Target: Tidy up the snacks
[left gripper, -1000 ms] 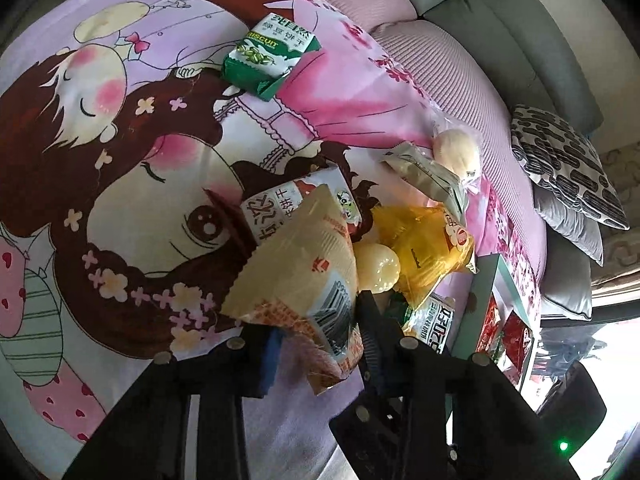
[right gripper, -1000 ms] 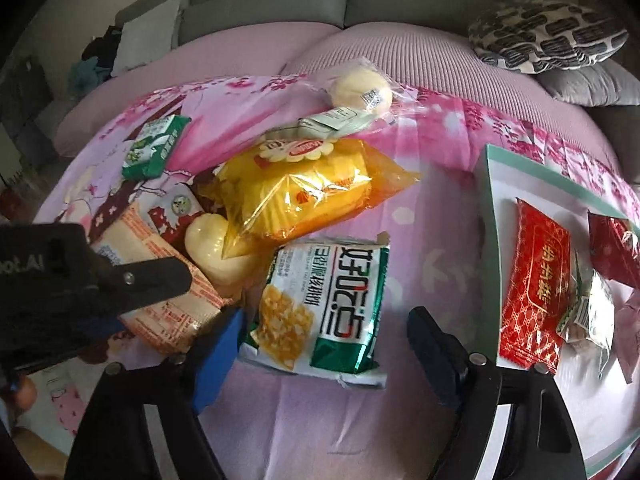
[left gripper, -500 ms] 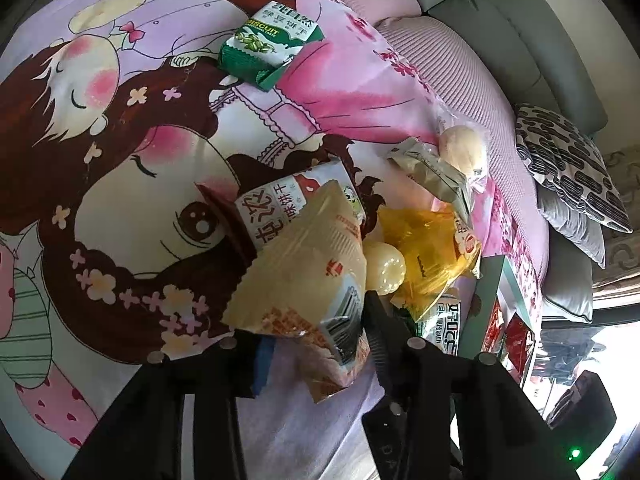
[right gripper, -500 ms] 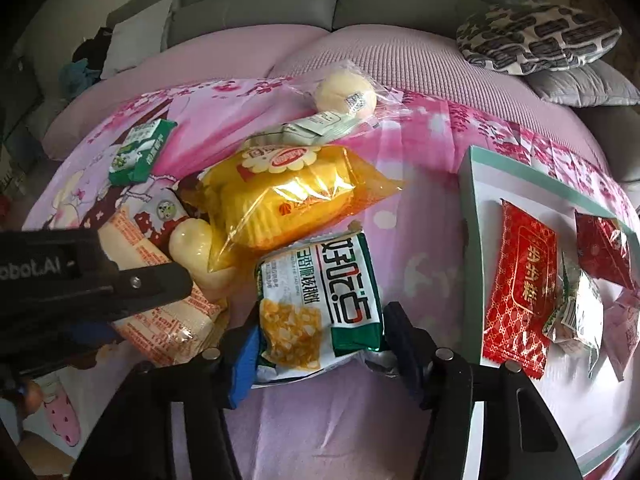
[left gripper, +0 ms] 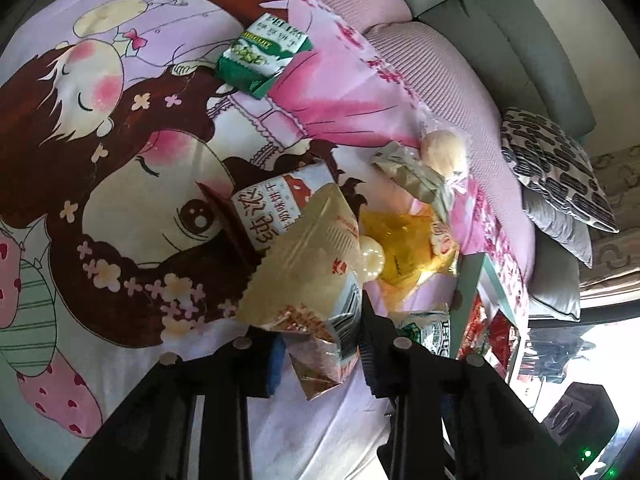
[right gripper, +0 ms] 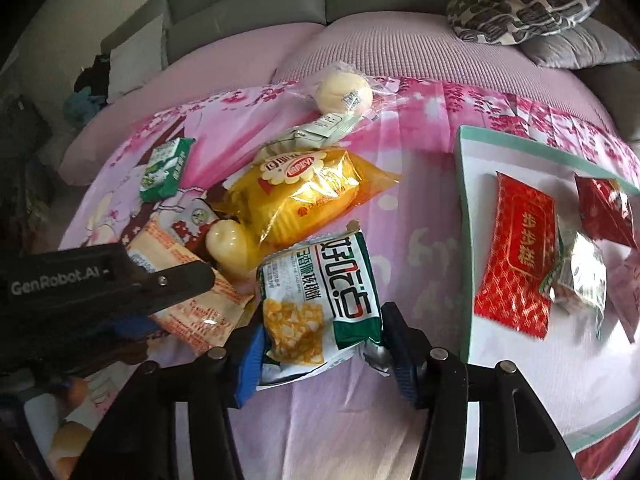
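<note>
Holding one snack in each pair of tongs, we have both hands loaded above the cartoon-printed pink bedsheet (left gripper: pixel 132 184). Our left gripper (left gripper: pixel 320 344) is clamped tight on the lower end of a beige crinkly plastic snack packet with orange print (left gripper: pixel 308 272), which rises forward and away from the jaws. Our right gripper (right gripper: pixel 320 344) is closing on the lower end of a white-and-green foil packet with a picture of yellow flakes (right gripper: pixel 320 292), the pads pressing its two sides; its long axis runs straight ahead from the tongs.

What the coming move turns on, we judge, is the white shallow tray with a teal rim (right gripper: pixel 464 240): it lies to the right of the right tongs, quite near, with its nearest edge just beside the packet. The right hand is the nearer one; the left must cross over the pile.

Inside the tray lie a red patterned foil packet (right gripper: pixel 520 252) and a smaller red wrapper (right gripper: pixel 604 208), leaving bare floor toward us. Ahead of the tongs sit a yellow transparent bag of cakes (right gripper: pixel 312 192), a pale round bun in clear wrap (right gripper: pixel 344 94) and a small green-and-white biscuit pack (right gripper: pixel 164 170). Nothing stands between the right-hand packet and the tray rim.
</note>
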